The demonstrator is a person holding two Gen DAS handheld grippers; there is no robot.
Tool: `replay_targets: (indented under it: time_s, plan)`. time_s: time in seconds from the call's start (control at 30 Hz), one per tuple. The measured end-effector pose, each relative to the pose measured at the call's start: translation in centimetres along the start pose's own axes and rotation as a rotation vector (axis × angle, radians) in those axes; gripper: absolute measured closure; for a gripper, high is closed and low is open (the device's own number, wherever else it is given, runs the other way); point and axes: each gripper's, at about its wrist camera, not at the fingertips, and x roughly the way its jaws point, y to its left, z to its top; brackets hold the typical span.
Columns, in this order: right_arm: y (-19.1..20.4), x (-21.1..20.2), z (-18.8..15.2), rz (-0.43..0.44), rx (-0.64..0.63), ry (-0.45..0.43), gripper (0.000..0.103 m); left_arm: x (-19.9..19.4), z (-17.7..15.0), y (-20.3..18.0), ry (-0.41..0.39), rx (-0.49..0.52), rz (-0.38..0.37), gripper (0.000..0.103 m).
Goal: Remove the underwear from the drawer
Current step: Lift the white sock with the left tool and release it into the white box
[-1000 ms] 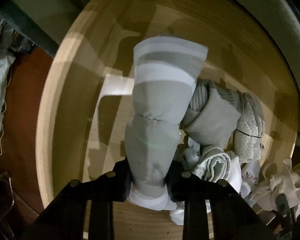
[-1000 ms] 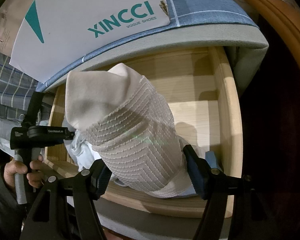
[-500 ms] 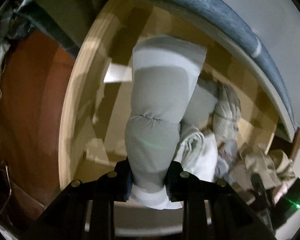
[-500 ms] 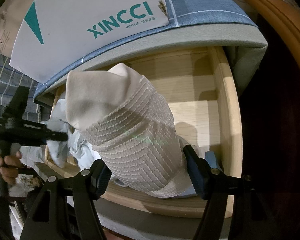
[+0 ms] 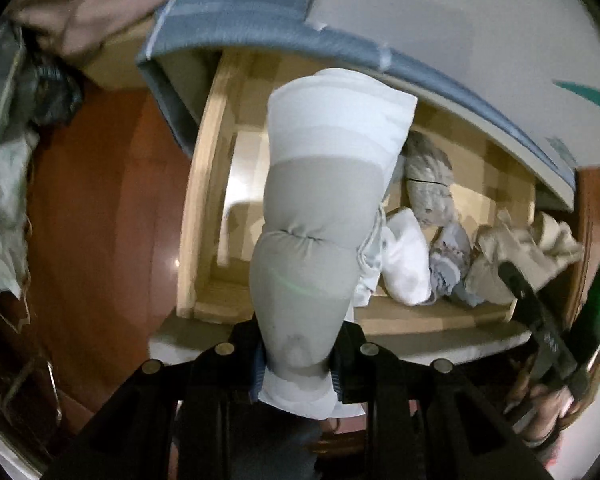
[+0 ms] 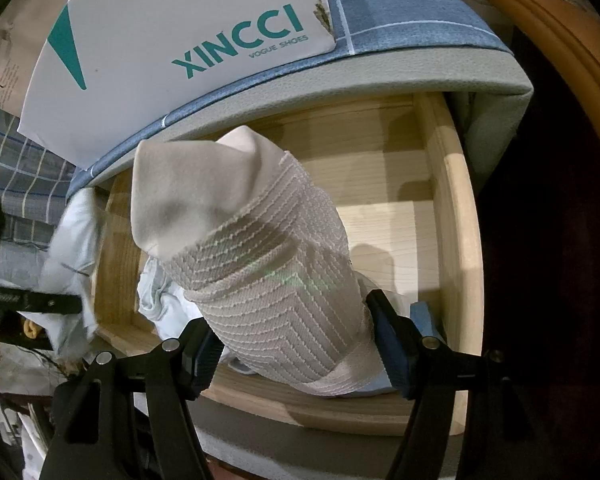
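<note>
A dim bedroom, a reddish-brown floor, and a pale wooden drawer (image 6: 456,216) pulled out from beneath a blue-checked mattress (image 6: 400,12) that carries a white XINCCI shoe box (image 6: 180,20). The left gripper (image 5: 298,354), pointing straight down, has its jaws clamped narrow on the lower end of a grey-and-white rolled underwear (image 5: 320,216), which hangs clear above the drawer's left half. The right gripper (image 6: 292,344) holds a second roll, the beige ribbed underwear (image 6: 260,264), its jaws set wider around the fatter bundle, low at the drawer's front edge; whether that roll rests on the clothes beneath cannot be told. Further out, along the front right of the drawer, lie more garments: a white bundle (image 5: 406,264), a bluish crumpled piece (image 5: 450,256) and a knitted grey roll (image 5: 428,184) nearer the back wall. The left part of the drawer floor lies bare.

Both rolls look light and soft, squeezing in where the pads bite; the grey one pinches at its waist. Such cloth is unlikely to slip or break, but a roll may unfurl if taken by a loose end, so a hold across the thick middle seems safest.
</note>
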Motion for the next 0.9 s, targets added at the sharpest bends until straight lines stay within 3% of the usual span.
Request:
replay_targets:
  time_s: [0.23, 0.57, 0.8, 0.9]
  plan:
    - [0.2, -0.2, -0.2, -0.005, -0.002, -0.004, 0.037, -3.7, -3.2, -1.1, -0.211, 0.110, 0.031, 0.078]
    - [0.2, -0.2, -0.2, -0.005, -0.004, -0.003, 0.038, -11.0, -5.9, -3.2, -0.467, 0.233, -0.030, 0.078]
    - [0.5, 0.0, -0.1, -0.011, -0.010, -0.001, 0.038, -17.2, -5.0, -5.2, -0.655, 0.279, -0.030, 0.078]
    - [0.7, 0.0, -0.1, -0.012, -0.014, 0.000, 0.038, -19.3, -3.5, -6.5, -0.735, 0.294, 0.009, 0.078]
